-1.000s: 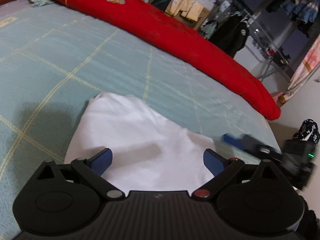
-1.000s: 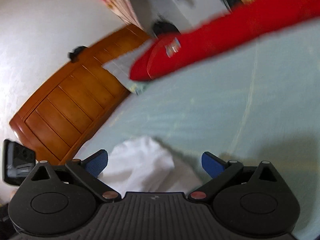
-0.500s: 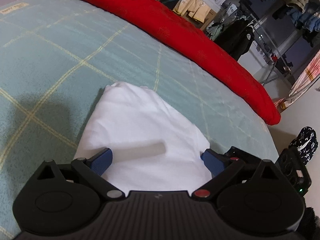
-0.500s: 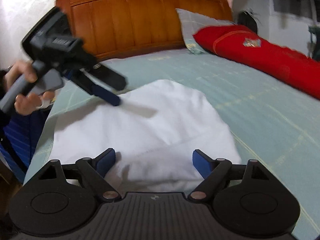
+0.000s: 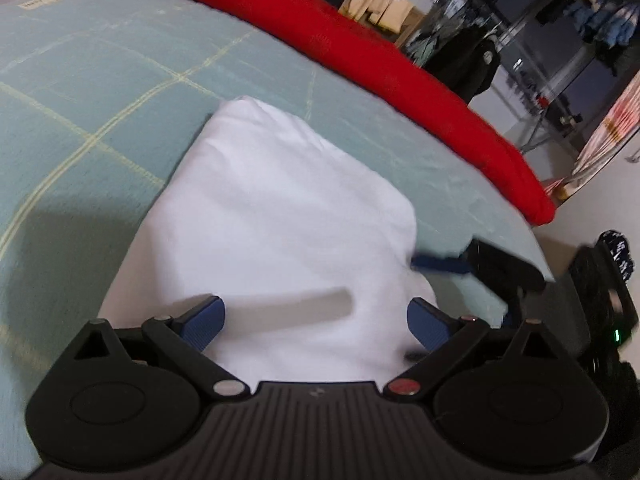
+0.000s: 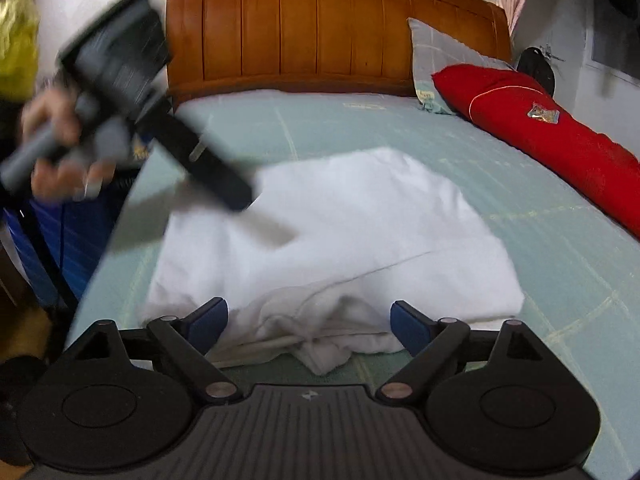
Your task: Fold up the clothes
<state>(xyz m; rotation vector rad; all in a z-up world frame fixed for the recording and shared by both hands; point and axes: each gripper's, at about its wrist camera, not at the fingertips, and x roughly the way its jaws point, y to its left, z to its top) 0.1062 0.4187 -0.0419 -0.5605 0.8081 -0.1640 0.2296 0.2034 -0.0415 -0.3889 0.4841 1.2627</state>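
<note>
A folded white garment (image 5: 280,220) lies on the pale green checked bed sheet (image 5: 80,80). My left gripper (image 5: 316,312) hovers open over its near edge, nothing pressed between the blue pads. In the right wrist view the garment (image 6: 360,220) shows a bunched, crumpled near edge. My right gripper (image 6: 308,312) straddles that bunched edge, its jaws opening, with the cloth between the pads but not squeezed. The left gripper (image 6: 224,188), blurred, reaches in over the garment's far left corner, held by a hand (image 6: 48,120). The right gripper's blue finger (image 5: 440,264) shows at the garment's right edge.
A long red bolster (image 6: 540,132) lies along the far side of the bed. A wooden headboard (image 6: 320,32) and a grey pillow (image 6: 440,56) stand at its head. Beyond the bed's edge is a rack of hanging clothes (image 5: 560,20). Bare sheet (image 6: 560,260) surrounds the garment.
The right gripper has rolled level and closed in on the garment's bunched edge. The left gripper has moved forward over the garment, which now fills more of its view.
</note>
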